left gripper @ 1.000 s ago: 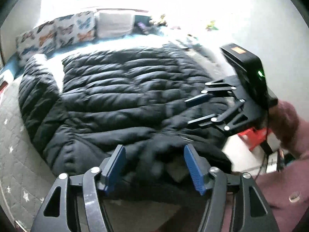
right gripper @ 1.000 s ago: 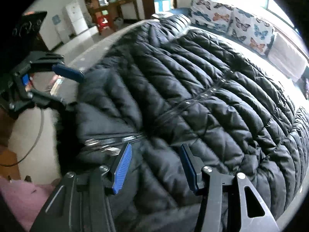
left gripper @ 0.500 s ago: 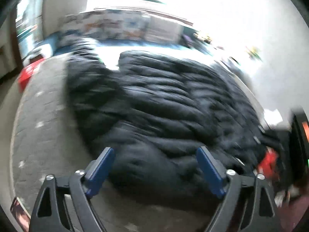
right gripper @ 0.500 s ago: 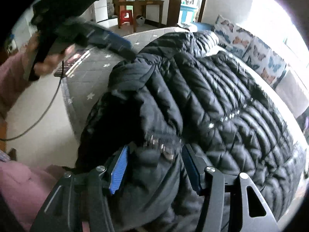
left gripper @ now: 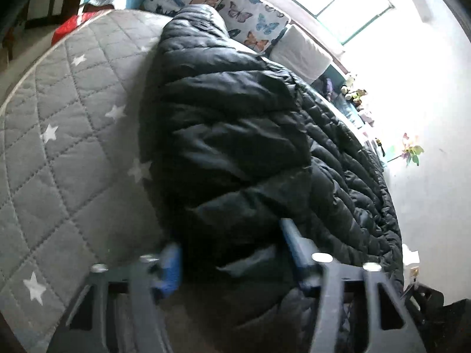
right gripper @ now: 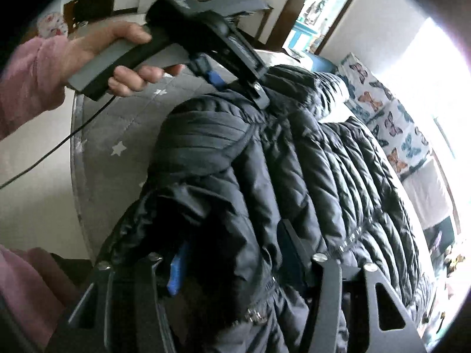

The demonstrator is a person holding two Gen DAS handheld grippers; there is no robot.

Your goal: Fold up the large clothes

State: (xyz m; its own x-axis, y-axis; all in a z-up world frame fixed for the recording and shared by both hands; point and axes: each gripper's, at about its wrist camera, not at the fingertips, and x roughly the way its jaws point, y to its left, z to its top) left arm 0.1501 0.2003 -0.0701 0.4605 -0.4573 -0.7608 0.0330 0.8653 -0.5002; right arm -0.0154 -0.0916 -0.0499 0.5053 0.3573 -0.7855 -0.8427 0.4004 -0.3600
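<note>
low in each frame my left gripper (left gripper: 229,253) and right gripper (right gripper: 232,253) have just been closing and now pinch the jacket (left gripper: 235,135) hem. the jacket runs up-frame over the mattress (left gripper: 59,147) toward the pillows (left gripper: 253,20). i'd lift both corners level, keeping the fold square.

Both views sit on hand-held tools and look forward and steeply down along their own two fingers, which fill the lower edge of each frame.

The left wrist view is very close over the near end of a black puffer jacket (left gripper: 235,153), with the grey star-quilted mattress (left gripper: 59,153) at the left of the frame and a bright window (left gripper: 347,3) at the upper right.

The right wrist view is equally close, facing across the same jacket (right gripper: 294,176); the left gripper (right gripper: 235,83) and the hand (right gripper: 117,56) holding it appear at its upper left.

Both views share the jacket, the mattress (right gripper: 117,129) and the butterfly-print cushions (left gripper: 247,20) (right gripper: 391,123).
</note>
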